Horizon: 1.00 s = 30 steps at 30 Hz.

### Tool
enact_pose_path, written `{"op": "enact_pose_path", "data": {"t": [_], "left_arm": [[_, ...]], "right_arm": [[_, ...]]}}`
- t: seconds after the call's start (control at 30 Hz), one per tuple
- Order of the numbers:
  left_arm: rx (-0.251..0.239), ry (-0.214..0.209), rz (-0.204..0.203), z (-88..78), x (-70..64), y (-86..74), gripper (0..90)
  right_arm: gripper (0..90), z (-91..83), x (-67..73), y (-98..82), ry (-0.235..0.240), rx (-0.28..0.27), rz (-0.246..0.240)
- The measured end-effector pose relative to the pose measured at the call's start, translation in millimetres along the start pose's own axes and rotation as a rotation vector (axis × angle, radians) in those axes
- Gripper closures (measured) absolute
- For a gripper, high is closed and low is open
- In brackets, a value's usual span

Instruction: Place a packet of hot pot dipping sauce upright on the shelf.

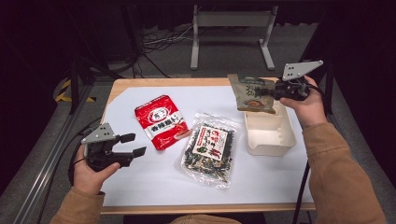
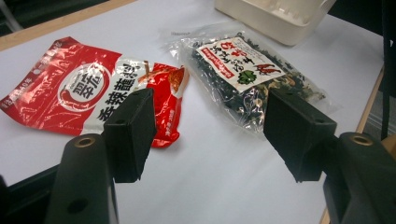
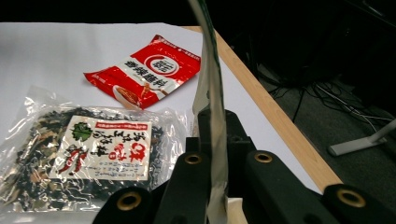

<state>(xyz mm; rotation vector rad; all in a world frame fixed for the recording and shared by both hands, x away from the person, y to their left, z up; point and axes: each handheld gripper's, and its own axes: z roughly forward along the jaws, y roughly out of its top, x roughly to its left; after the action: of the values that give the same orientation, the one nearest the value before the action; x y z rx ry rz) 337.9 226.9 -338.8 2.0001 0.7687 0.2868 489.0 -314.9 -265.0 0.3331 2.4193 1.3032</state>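
Note:
My right gripper point(image 1: 265, 92) is shut on the edge of a greenish-brown snack pouch point(image 1: 249, 93) and holds it in the air above the far end of a white tray point(image 1: 271, 135). In the right gripper view the pouch point(image 3: 211, 93) stands edge-on between the closed jaws. A red packet point(image 1: 161, 121) and a clear bag of dark dried greens point(image 1: 209, 148) lie flat on the white sheet. My left gripper point(image 1: 133, 144) hovers low at the front left, open and empty, pointing toward the red packet point(image 2: 93, 88) and the clear bag point(image 2: 247, 74).
The white sheet point(image 1: 154, 182) covers a wooden table point(image 1: 140, 83). Beyond the far edge stand a grey frame point(image 1: 231, 32) and loose cables on the floor. A rail runs along the floor at the left.

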Motion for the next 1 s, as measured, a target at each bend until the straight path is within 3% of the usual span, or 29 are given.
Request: {"op": "enact_pose_path", "data": {"t": [0.5, 0.77, 1.0], "left_arm": [[0.01, -0.002, -0.021, 2.8, 3.1, -3.0, 34.6], [0.013, -0.002, -0.017, 5.9, 5.5, -3.8, 34.9], [0.012, -0.003, -0.023, 7.3, 5.6, -4.3, 34.8]], "right_arm": [[89.1, -1.2, -26.0, -12.7, -0.035, -0.021, 0.029], [89.1, 3.5, -37.4, -23.2, -0.091, 0.007, 0.025], [89.1, 6.9, -46.3, -32.8, -0.109, 0.021, 0.031]]}}
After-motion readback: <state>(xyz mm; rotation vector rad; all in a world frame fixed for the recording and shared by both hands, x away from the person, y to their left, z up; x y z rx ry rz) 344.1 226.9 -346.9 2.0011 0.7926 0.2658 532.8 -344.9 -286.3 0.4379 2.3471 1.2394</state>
